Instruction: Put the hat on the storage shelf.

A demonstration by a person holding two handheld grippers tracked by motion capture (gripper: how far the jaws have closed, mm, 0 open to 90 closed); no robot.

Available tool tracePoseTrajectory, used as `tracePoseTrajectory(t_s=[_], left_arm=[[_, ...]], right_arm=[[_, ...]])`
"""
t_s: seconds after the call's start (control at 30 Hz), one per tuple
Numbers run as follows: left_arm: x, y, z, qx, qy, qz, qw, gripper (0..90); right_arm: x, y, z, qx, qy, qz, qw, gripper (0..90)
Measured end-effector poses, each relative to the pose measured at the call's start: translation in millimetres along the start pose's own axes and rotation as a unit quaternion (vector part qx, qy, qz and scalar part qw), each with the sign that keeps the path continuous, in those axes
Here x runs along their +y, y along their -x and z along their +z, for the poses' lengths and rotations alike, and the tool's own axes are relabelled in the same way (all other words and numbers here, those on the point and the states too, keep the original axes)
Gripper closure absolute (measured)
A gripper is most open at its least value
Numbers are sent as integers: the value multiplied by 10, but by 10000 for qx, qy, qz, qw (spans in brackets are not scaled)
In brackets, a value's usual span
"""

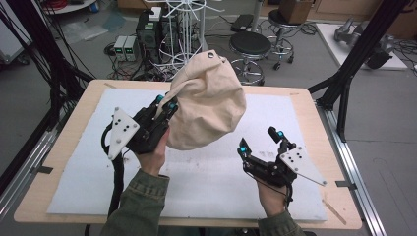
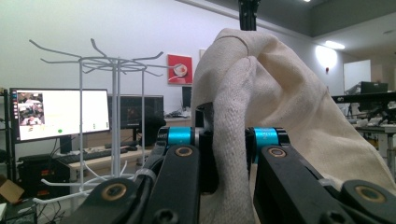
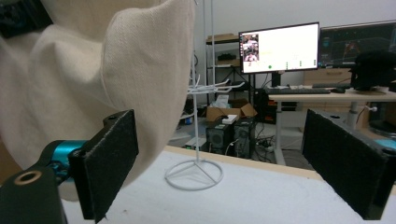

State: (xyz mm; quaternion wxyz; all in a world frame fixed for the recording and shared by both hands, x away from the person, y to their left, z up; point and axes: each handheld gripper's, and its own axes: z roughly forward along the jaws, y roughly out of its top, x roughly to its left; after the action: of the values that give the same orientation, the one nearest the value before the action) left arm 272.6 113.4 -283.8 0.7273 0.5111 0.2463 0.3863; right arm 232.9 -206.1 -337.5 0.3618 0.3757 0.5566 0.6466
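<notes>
A: Left gripper point(image 1: 166, 104) clamps the hat point(image 1: 209, 101) at frame centre, off the mat. Right gripper point(image 1: 260, 139) gapes wide — empty.

B: Keep the pinch; aim its eyelet at a rack point(image 1: 183, 29) hook — upper centre.

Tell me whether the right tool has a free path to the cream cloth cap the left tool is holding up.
Probably yes. The right tool is open and holds nothing, and the cream cloth cap hangs just beside it over bare table, pinched by the left tool.
</notes>
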Motion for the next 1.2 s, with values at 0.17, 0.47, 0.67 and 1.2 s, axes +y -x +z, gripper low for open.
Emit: tracePoseTrajectory(t_s=[0.17, 0.47, 0.67, 1.2], left_arm=[[-21, 30, 20, 54, -10, 16, 10000, 850], [-36, 61, 24, 88, 72, -55, 9999, 850], [-43, 79, 27, 111, 166, -131, 9997, 850], [-63, 100, 39, -60, 285, -436, 9986, 850]], right_arm=[[30, -91, 70, 138, 33, -95, 9999, 102], [55, -262, 244, 220, 51, -17, 9997, 102], [70, -323, 352, 256, 128, 155, 9995, 102], [78, -298, 457, 540, 308, 209, 9978, 103]])
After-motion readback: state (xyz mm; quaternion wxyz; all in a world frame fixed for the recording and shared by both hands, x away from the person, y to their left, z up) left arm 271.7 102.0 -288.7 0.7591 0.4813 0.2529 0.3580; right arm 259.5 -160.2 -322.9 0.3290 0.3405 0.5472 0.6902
